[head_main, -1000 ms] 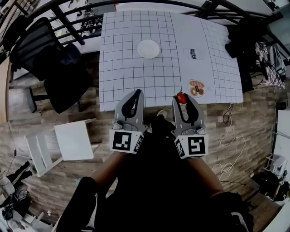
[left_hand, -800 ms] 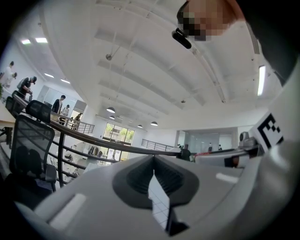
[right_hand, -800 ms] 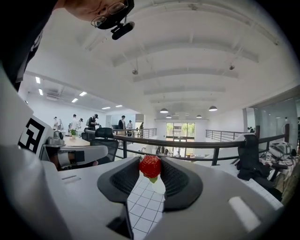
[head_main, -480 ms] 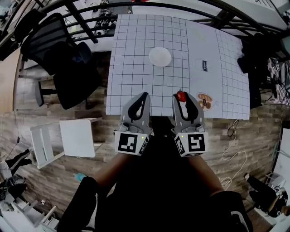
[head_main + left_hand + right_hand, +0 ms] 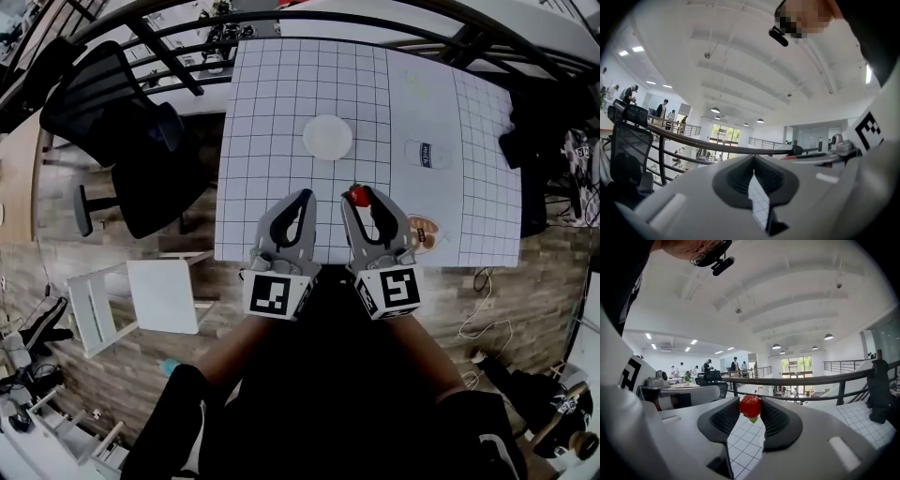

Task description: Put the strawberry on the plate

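A red strawberry (image 5: 358, 195) (image 5: 750, 406) sits pinched between the tips of my right gripper (image 5: 361, 198) (image 5: 750, 409), which is shut on it above the near part of the gridded white table (image 5: 272, 131). A small round white plate (image 5: 328, 137) lies further out on the table, ahead of both grippers and a little left of the right one. My left gripper (image 5: 302, 200) (image 5: 753, 171) hovers beside the right one over the table's near edge, with its jaws shut and nothing between them.
A dish with brown food (image 5: 423, 231) and a small labelled packet (image 5: 424, 155) lie on the table's right side. A black office chair (image 5: 112, 122) stands left of the table, with a white chair (image 5: 150, 295) nearer me. A dark railing (image 5: 309, 19) runs behind the table.
Both grippers have shifted forward over the table's near edge and the right one has moved left with the strawberry. The head view has swung, so the plate sits closer to the grippers.
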Available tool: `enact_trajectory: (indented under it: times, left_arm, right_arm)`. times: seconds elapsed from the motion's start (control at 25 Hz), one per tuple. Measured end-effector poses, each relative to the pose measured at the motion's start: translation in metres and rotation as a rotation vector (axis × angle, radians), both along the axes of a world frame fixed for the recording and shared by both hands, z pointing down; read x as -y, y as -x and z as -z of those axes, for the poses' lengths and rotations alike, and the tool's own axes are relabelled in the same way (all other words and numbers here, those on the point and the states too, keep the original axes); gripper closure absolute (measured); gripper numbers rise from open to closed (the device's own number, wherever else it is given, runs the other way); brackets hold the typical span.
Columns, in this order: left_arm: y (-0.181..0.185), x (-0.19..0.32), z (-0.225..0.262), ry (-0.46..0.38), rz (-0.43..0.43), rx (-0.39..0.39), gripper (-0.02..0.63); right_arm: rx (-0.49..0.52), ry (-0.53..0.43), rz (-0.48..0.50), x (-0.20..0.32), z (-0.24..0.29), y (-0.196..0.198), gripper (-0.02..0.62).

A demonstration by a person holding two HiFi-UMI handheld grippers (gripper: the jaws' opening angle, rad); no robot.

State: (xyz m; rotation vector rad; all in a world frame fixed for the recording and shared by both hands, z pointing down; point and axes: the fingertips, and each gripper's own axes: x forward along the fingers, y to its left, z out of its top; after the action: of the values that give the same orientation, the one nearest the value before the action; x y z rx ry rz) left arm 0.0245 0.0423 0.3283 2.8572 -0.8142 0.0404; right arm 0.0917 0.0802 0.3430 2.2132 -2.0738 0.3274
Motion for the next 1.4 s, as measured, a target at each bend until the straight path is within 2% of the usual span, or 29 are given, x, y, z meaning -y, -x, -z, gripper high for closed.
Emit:
enact_trajectory:
  times: [0.36, 0.68, 1.08, 1.4]
  left_arm:
    - [-0.04, 0.033, -0.027, 0.053, 0.036, 0.048, 0.6]
    - [-0.057, 0.055, -0.043, 0.09, 0.081, 0.072, 0.6]
    - [-0.055, 0.08, -0.06, 0.12, 0.146, 0.108, 0.6]
    - [-0.038, 0.099, -0.075, 0.149, 0.223, 0.135, 0.6]
  right_arm:
    - [0.051, 0.099, 0.044, 0.04, -0.043, -0.041, 0.457]
    - [0.038, 0.186, 0.099, 0.076, -0.081, -0.063, 0.457]
    - [0.019, 0.278, 0.156, 0.113, -0.138, -0.074, 0.457]
    - [-0.002, 0.383, 0.183, 0.143, -0.194, -0.081, 0.457]
